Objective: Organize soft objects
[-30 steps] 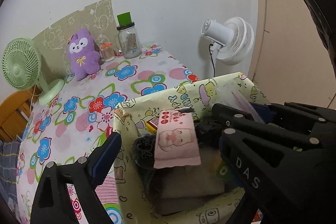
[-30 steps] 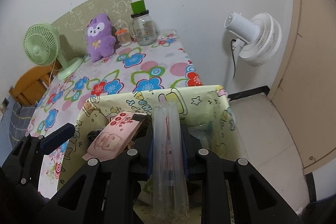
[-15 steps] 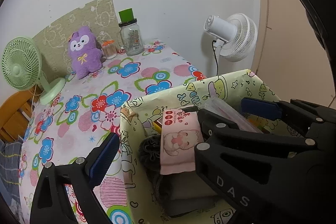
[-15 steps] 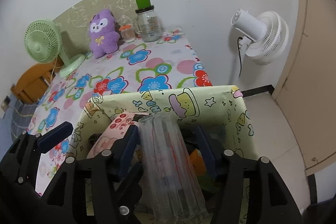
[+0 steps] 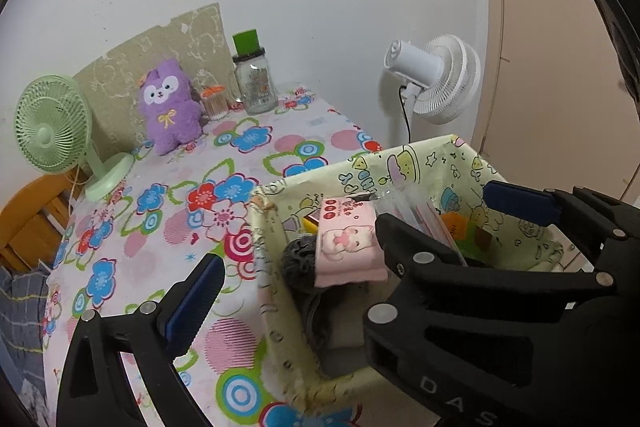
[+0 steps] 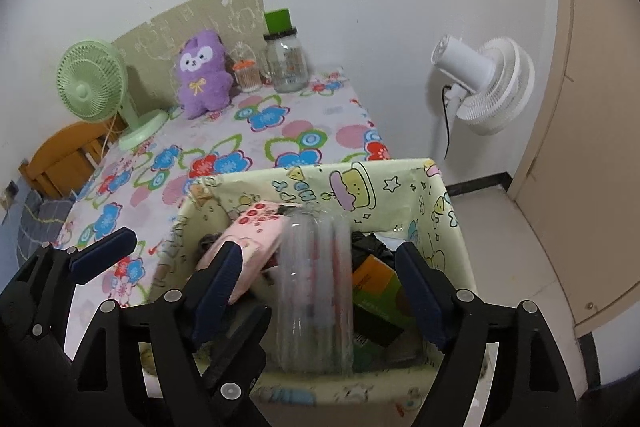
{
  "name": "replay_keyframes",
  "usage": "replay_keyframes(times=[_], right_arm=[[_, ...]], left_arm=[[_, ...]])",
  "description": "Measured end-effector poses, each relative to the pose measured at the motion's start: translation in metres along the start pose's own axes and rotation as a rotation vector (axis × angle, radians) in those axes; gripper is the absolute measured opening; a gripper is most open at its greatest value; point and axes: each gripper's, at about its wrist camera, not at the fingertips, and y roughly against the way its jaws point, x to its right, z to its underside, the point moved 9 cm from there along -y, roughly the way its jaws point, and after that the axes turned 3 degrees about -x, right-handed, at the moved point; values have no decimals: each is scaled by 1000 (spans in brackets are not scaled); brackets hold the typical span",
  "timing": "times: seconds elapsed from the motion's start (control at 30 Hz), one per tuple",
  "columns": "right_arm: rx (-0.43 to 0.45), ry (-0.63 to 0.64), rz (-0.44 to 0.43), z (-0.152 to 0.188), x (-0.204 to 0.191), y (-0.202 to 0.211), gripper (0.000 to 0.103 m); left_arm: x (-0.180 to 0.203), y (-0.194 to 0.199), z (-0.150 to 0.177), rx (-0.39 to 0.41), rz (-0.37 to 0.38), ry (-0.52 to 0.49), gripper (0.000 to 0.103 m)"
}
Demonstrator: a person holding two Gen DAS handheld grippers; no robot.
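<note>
A yellow cartoon-print fabric basket stands at the near edge of the flowered table. Inside lie a pink tissue pack, a clear plastic packet, dark cloth and an orange-green box. My right gripper is open above the basket, its jaws apart on either side of the clear packet, not touching it. My left gripper is open wide, one finger over the table left of the basket. A purple plush toy sits at the table's back.
A green desk fan stands at the back left. A glass jar with green lid and a small orange-lidded pot stand beside the plush. A white floor fan stands right of the table. A wooden chair is at left.
My right gripper has opened and let go of the clear packet, which now rests in the basket. Both grippers have pulled back a little from the basket.
</note>
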Motion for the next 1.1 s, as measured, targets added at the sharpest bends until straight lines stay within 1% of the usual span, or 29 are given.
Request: replay_keyframes(times=[0.2,0.4,0.63,0.77,0.97,1.1], right_arm=[[61,2,7,2,-13,26,90],[94,-2,5,10,-29,46,91],[143,24,22,19,-53,73,91],[176,44,29,21,-68,87,92],[219,70,29,25,-84,103,97],[245,91,21,26,-95,110,97]], left_arm=[[-12,25,6,41,0,16,103],[-26,49,15,77,-16,25,103],[-46,75,28,117,-23,46,103],[-61,91,36,145,-37,66,103],[-88,110,49,175,-67,120,103],[-108,119,56,190,-104,154,103]])
